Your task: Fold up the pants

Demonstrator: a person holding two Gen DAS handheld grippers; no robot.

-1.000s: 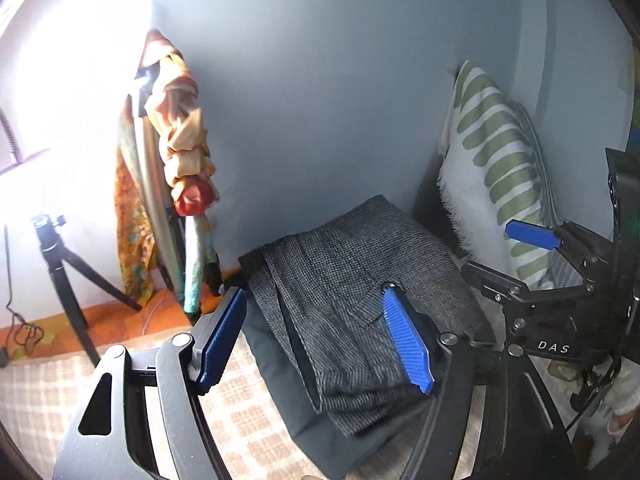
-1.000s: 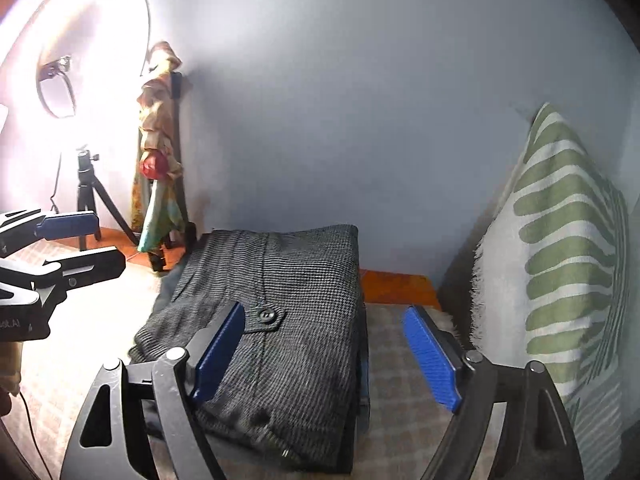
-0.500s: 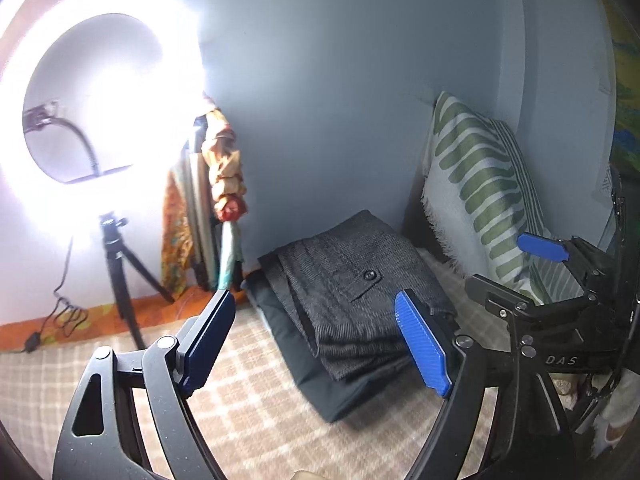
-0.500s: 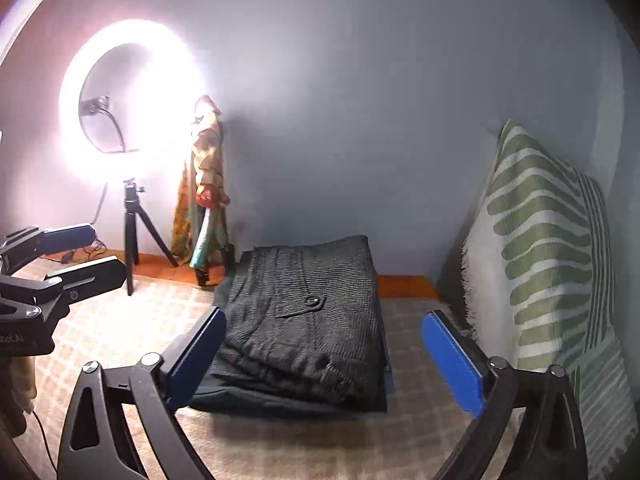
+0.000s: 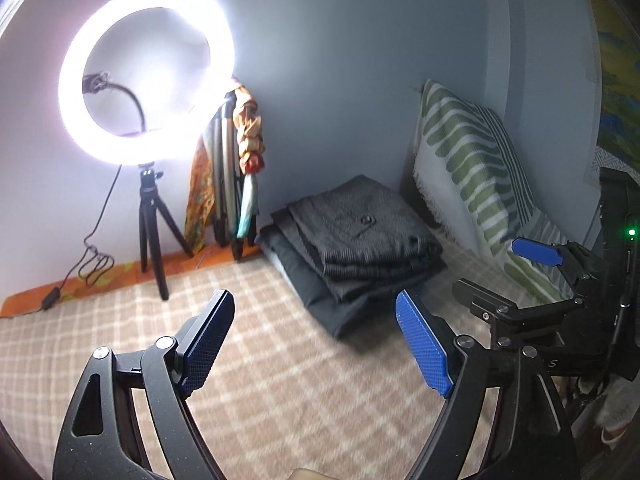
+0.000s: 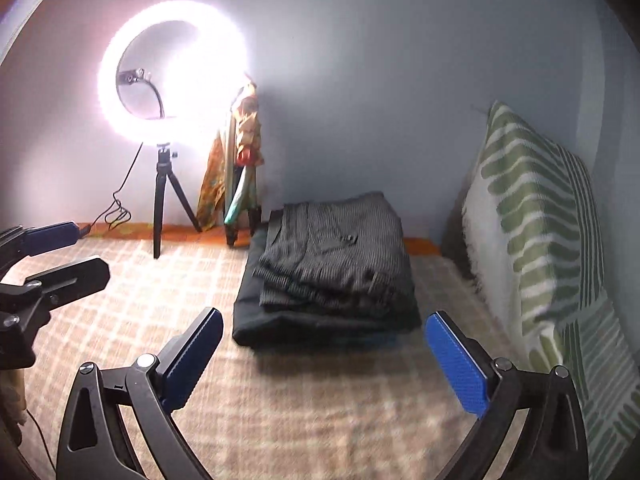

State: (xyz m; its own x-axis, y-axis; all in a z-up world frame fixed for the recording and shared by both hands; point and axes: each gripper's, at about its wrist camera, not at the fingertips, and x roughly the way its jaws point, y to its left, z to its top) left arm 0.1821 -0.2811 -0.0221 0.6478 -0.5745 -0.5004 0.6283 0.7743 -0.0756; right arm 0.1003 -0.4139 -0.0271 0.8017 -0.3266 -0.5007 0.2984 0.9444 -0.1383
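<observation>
Folded grey checked pants (image 5: pixel 360 236) lie on top of a dark folded garment (image 5: pixel 320 300) on the checked bed cover near the wall; they also show in the right wrist view (image 6: pixel 340 256). My left gripper (image 5: pixel 316 340) is open and empty, well back from the pile. My right gripper (image 6: pixel 324 356) is open and empty, also back from the pile. The right gripper shows at the right of the left wrist view (image 5: pixel 520 276), and the left gripper at the left of the right wrist view (image 6: pixel 60 252).
A lit ring light on a tripod (image 5: pixel 148 220) stands at the back left with a trailing cable. Colourful cloths (image 5: pixel 244 160) hang beside it. A green striped pillow (image 6: pixel 532 240) leans against the wall on the right.
Both grippers have pulled back and up from the folded pants, which now look smaller and farther away. The ring light has come into view.
</observation>
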